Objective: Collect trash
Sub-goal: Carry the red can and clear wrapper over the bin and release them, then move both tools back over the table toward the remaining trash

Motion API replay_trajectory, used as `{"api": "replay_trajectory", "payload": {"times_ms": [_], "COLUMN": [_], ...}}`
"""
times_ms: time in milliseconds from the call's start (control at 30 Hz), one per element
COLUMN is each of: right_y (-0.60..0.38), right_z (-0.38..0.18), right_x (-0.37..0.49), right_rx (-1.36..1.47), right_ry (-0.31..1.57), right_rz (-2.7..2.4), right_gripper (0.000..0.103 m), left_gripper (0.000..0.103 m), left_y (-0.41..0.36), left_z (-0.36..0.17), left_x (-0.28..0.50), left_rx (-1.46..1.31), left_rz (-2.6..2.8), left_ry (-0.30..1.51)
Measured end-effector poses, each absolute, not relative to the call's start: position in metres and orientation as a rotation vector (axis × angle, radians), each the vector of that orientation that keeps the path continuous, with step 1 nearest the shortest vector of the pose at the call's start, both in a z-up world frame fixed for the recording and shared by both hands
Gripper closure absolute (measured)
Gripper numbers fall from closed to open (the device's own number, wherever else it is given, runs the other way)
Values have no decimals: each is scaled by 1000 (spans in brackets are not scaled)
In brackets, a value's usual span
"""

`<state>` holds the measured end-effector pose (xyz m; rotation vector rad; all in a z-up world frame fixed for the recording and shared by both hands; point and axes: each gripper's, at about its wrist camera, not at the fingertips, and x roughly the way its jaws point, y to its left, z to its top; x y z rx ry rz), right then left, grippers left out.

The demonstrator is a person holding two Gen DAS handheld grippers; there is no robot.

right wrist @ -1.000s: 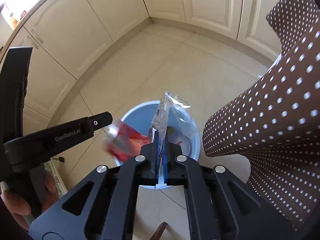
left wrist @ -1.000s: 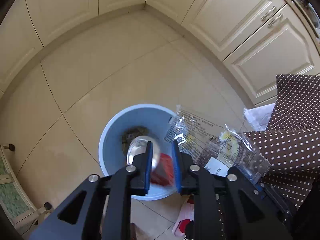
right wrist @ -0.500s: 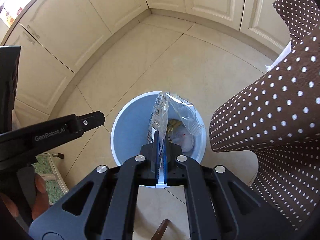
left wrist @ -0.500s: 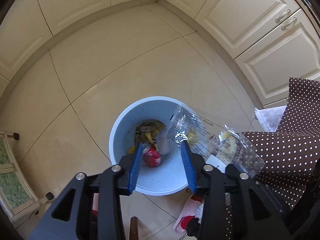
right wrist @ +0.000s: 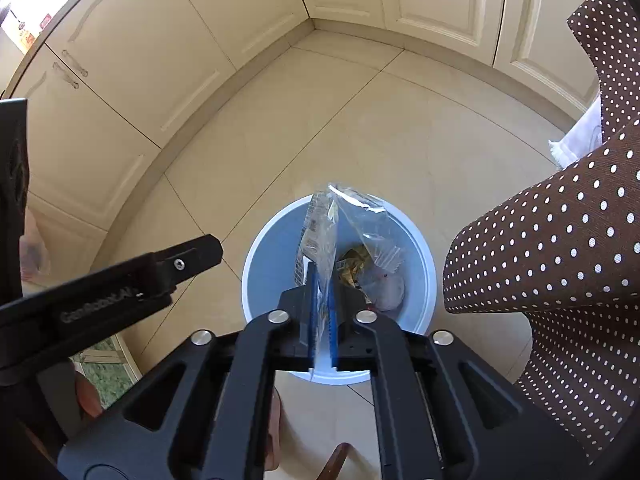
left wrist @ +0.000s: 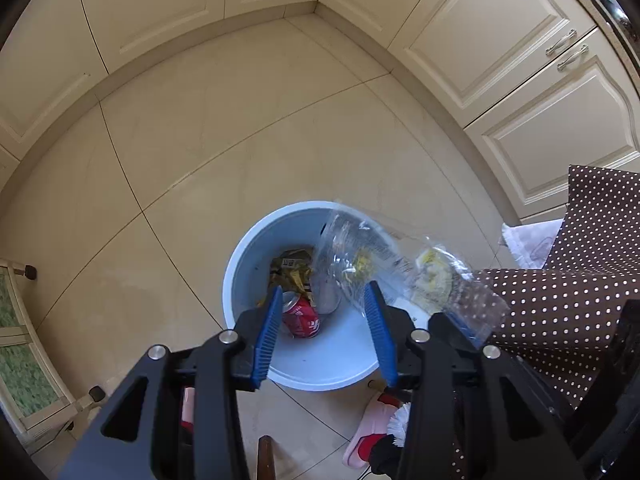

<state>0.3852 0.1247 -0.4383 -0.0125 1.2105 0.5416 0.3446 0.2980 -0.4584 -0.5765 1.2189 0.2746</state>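
The clear plastic wrapper [right wrist: 320, 236] hangs over the blue bin [right wrist: 272, 256], between the right tongs [right wrist: 321, 280], whose jaws have just been parting. The left tongs [left wrist: 324, 312] stand apart, empty, above a red can [left wrist: 302, 316] in the bin.

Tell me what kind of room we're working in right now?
Most likely a home kitchen: cream panelled cabinets line the walls, the floor is beige tile, and a blue trash bin sits beside a brown polka-dot cloth.
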Motion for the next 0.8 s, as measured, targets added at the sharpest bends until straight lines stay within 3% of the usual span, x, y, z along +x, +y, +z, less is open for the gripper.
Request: {"api": "replay_trajectory", "payload": {"times_ms": [67, 100, 500, 800], "right_y": [124, 124, 98, 46], "right_z": [-436, -435, -365, -244], "right_x": [384, 383, 356, 306], "right_rx": [-12, -13, -42, -44], "right_ry": [1207, 1205, 1068, 808], "right_rz": [537, 533, 499, 441], "right_gripper": [71, 69, 69, 64], "left_gripper": [60, 60, 60, 60], "left_y": [299, 300, 284, 243], "left_z": [-456, -454, -391, -283], "left_x": [343, 342, 311, 265], "left_rx": [-575, -576, -524, -398], "left_rz": [274, 274, 289, 251], "left_ry": [1216, 1215, 1102, 927]}}
